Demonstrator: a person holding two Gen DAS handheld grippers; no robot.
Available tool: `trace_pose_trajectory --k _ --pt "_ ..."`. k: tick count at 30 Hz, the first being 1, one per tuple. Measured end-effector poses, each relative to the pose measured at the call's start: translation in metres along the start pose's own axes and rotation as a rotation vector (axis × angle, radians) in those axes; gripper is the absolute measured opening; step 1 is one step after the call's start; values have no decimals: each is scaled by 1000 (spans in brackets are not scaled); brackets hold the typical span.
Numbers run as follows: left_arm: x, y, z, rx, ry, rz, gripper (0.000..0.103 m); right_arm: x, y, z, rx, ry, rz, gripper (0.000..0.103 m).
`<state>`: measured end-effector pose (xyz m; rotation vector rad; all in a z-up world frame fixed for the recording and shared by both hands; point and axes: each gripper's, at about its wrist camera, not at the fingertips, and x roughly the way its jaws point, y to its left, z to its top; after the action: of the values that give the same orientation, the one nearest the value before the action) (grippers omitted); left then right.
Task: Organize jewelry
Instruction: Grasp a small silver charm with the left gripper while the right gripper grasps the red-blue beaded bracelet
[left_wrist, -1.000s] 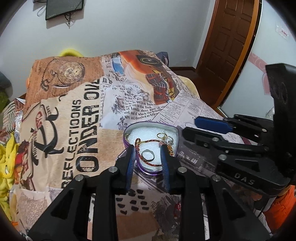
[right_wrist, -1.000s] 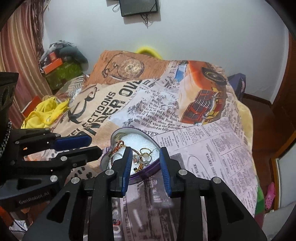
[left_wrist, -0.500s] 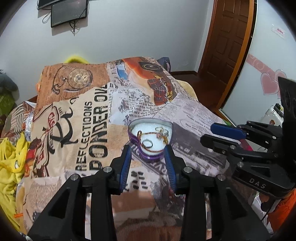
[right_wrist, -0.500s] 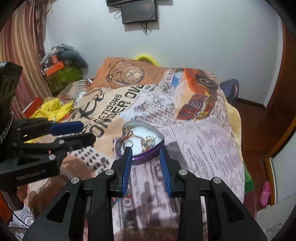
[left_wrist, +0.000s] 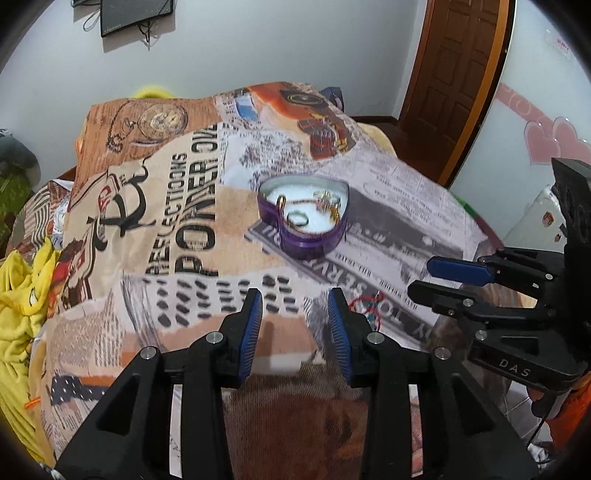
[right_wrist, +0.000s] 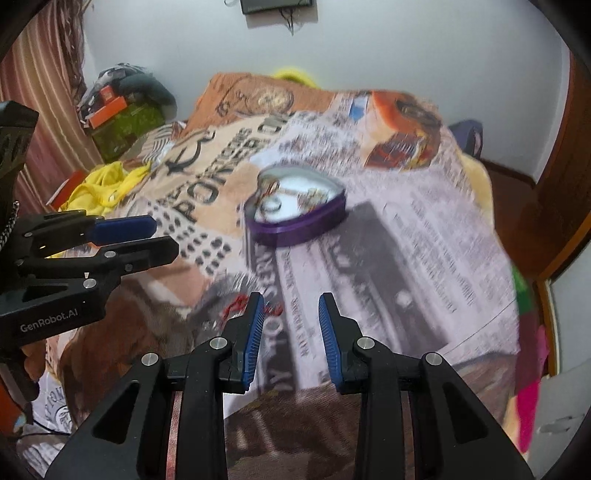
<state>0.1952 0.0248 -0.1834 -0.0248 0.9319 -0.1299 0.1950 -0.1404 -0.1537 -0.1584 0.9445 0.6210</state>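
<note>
A purple heart-shaped tin (left_wrist: 304, 218) with a white lining lies open on the printed bedspread (left_wrist: 177, 236). It holds a ring, a gold chain and small gold pieces. It also shows in the right wrist view (right_wrist: 295, 212). A thin red bracelet (left_wrist: 364, 304) lies on the bedspread nearer to me, and shows blurred in the right wrist view (right_wrist: 236, 306). My left gripper (left_wrist: 295, 310) is open and empty, well short of the tin. My right gripper (right_wrist: 290, 314) is open and empty, beside the red bracelet.
A yellow cloth (left_wrist: 18, 295) lies at the bed's left edge. Boxes and clutter (right_wrist: 122, 107) sit by the curtain on the left. A wooden door (left_wrist: 458, 74) stands at the right. A dark screen (left_wrist: 136, 13) hangs on the white wall.
Both grippers have pulled back from the tin, which now sits farther ahead. The red bracelet has come into view near the fingertips. Both stay open.
</note>
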Motion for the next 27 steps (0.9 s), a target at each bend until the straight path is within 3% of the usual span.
trace_pose_trajectory --k 7,13,21,27 --pt "7 7 -16 -27 33 -3 36 12 12 -5 30 15 45 28" --pt "11 12 -22 -35 41 -7 36 37 14 -9 25 70 16 28" --pt "16 -1 -23 8 43 -19 36 32 14 -14 16 52 29 27" --pt "20 -11 -25 20 57 -27 36 28 12 -16 3 25 13 5"
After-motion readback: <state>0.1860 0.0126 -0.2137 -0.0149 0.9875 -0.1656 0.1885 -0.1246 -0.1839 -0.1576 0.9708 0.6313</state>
